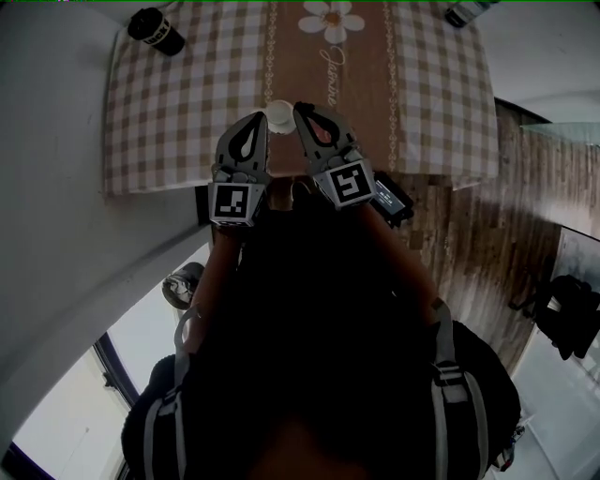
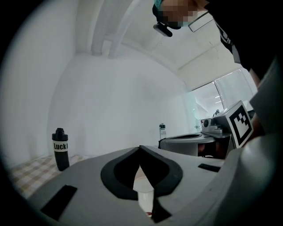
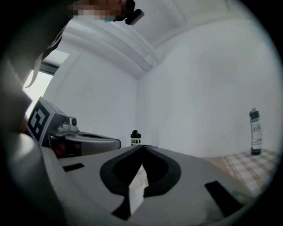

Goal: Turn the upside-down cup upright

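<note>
Closing in from the lower middle of the frame, left gripper [image 1: 262, 117] and right gripper [image 1: 300, 107] both clenched, tips meeting, small white cup [image 1: 278, 114] between the two, on the checked tablecloth [image 1: 169, 112], open cloth either side, black bottle [image 1: 156, 31] at upper left corner, second bottle [image 1: 466, 11] at upper right edge.

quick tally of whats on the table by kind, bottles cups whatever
bottles: 2 (black bottle, clear bottle)
cup: 1
total: 3
</note>
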Action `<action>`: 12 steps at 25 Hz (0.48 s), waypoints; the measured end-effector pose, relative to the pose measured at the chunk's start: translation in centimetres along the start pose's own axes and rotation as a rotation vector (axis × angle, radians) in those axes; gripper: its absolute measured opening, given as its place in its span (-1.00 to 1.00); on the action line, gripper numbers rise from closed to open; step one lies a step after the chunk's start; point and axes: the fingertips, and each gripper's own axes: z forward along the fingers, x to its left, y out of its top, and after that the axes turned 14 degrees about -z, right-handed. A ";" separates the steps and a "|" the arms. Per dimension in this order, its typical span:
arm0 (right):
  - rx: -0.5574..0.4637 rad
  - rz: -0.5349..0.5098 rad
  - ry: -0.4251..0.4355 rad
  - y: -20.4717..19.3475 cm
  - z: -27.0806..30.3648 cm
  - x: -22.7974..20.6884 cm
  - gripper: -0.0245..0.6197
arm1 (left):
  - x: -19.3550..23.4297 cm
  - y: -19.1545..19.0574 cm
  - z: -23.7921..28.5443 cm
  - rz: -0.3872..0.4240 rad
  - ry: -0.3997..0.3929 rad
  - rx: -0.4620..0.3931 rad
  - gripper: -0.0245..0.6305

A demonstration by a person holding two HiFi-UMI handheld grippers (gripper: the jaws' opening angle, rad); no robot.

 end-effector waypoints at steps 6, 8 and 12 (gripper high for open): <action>-0.009 -0.020 0.022 0.5 0.5 0.8 -0.93 | 0.3 0.5 -0.1 0.001 0.029 -0.010 -0.96; 0.004 -0.025 0.030 0.2 0.6 1.2 -0.93 | 0.5 0.5 -0.2 -0.004 0.039 -0.013 -0.96; 0.017 -0.029 0.036 -0.1 0.7 1.5 -0.93 | 0.7 0.5 -0.3 0.005 0.046 -0.014 -0.96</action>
